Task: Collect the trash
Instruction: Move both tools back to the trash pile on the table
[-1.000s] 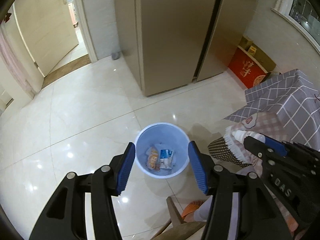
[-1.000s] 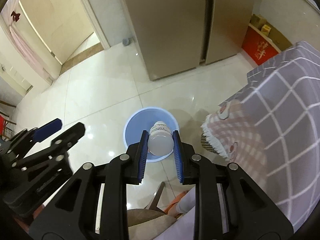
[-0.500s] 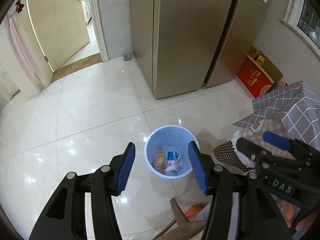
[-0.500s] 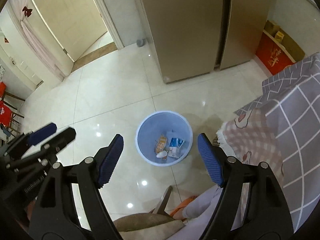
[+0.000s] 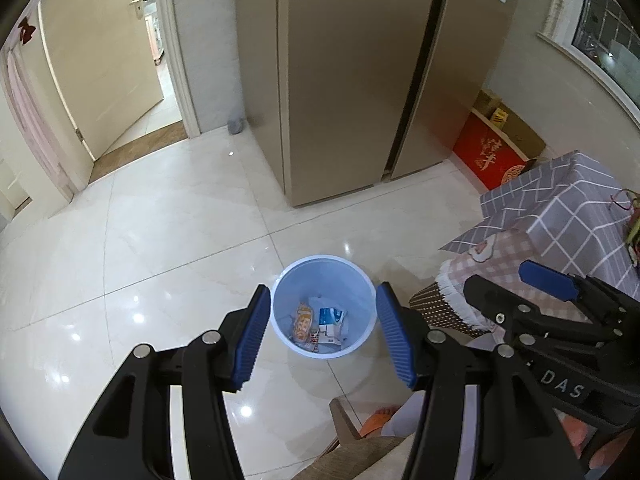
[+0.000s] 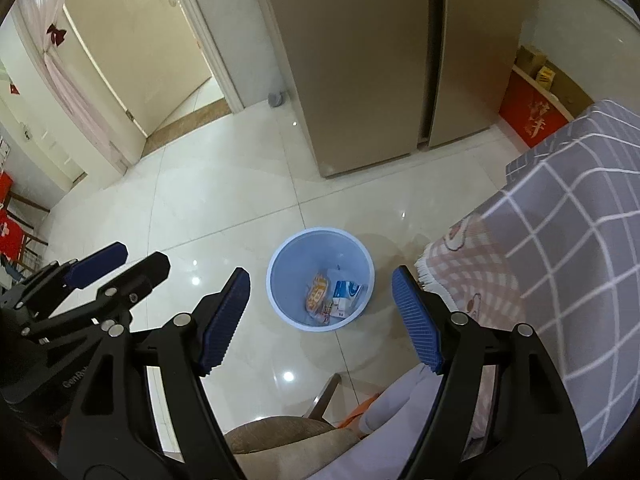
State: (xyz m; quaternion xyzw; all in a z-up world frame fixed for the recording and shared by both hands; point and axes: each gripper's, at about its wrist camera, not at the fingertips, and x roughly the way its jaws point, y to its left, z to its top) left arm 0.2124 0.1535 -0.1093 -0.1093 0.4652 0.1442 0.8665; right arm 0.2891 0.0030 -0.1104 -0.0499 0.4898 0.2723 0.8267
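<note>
A light blue bin [image 5: 354, 280] stands on the pale tiled floor, straight below both grippers. Inside lie an orange snack wrapper [image 5: 303, 322] and a blue-and-white packet [image 5: 331, 316]; I cannot pick out the white bottle among them. My left gripper [image 5: 323, 292] hangs open above the bin with nothing between its blue pads. My right gripper [image 6: 321, 276] stands wide above the same bin [image 6: 320, 233], its jaws closing slightly, with nothing between them. Each gripper shows at the side of the other's view.
A tall beige fridge [image 5: 340, 80] stands behind the bin. A table with a grey checked cloth [image 5: 560, 208] is at the right, a red box [image 5: 488, 152] beyond it. A stool [image 6: 280, 440] and a person's foot in an orange slipper [image 5: 380, 416] are below.
The right gripper opened and the white bottle it held is gone from its jaws. Both grippers rose, so the bin looks smaller. The left gripper's opening is unchanged.
</note>
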